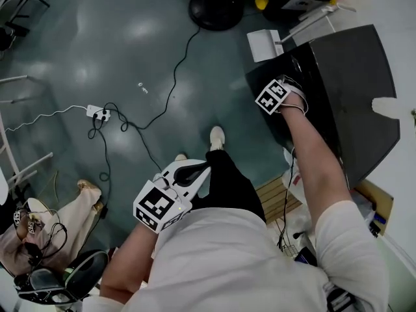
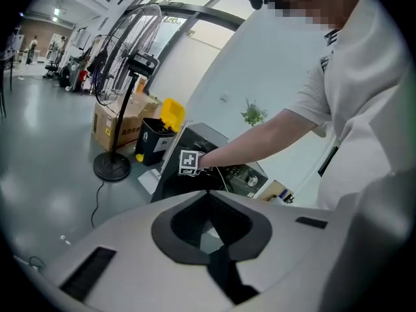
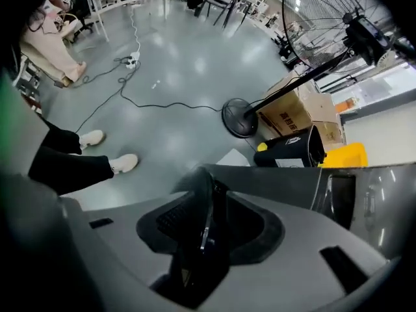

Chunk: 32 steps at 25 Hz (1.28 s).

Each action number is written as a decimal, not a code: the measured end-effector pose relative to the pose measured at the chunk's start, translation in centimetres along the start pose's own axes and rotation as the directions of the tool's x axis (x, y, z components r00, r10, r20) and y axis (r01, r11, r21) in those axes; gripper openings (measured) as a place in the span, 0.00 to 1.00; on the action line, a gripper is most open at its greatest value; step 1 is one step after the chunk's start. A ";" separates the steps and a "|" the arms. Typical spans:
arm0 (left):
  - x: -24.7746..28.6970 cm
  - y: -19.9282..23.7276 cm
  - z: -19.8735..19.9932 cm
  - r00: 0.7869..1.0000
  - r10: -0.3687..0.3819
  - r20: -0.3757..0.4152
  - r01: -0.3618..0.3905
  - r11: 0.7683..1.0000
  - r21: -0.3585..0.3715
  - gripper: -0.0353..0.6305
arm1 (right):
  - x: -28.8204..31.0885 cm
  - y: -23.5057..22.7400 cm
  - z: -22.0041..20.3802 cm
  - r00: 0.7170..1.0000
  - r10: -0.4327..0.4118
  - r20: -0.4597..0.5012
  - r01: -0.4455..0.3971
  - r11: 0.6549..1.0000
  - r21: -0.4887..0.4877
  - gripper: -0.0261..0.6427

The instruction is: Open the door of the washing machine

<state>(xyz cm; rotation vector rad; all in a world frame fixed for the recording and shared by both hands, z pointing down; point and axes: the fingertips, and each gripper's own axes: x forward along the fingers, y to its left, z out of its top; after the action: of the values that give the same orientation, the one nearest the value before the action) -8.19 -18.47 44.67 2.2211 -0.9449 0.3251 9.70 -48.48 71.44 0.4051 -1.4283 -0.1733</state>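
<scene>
Right gripper view has the washing machine (image 3: 286, 177) directly ahead, with its dark door edge (image 3: 200, 207) standing between the jaws of the right gripper (image 3: 203, 239), which seem closed on it. The left gripper (image 2: 211, 242) is pinched together on nothing, with the machine well beyond its jaws. Beyond the right jaws lie a glossy grey floor (image 3: 169, 64), a fan (image 3: 242, 117) and a cardboard box (image 3: 294, 112) whose print is too small to read.

Glossy floor (image 1: 130, 38): power strip (image 1: 96, 113), black cable (image 1: 172, 83), fan base (image 1: 214, 8), washing machine (image 1: 351, 90).
</scene>
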 end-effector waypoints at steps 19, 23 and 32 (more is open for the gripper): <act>0.7 1.5 -1.0 0.999 -0.008 -0.034 0.006 0.999 -0.041 0.08 | 4.0 0.5 -1.0 0.992 0.046 -0.119 -0.041 0.998 0.040 0.18; -0.1 1.7 -1.3 0.999 -0.002 -0.040 0.001 0.999 -0.043 0.08 | 3.5 1.6 -0.2 0.993 0.071 -0.099 -0.066 0.996 0.052 0.17; -1.8 1.5 -1.7 0.999 -0.003 -0.037 0.002 1.000 -0.032 0.08 | 1.8 5.5 2.2 0.994 0.091 -0.062 -0.091 0.996 -0.006 0.16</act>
<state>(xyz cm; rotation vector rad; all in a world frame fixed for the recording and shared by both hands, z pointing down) -10.47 -17.03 45.82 2.1799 -0.9216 0.3473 7.13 -44.45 75.33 0.3348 -1.3815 -0.0921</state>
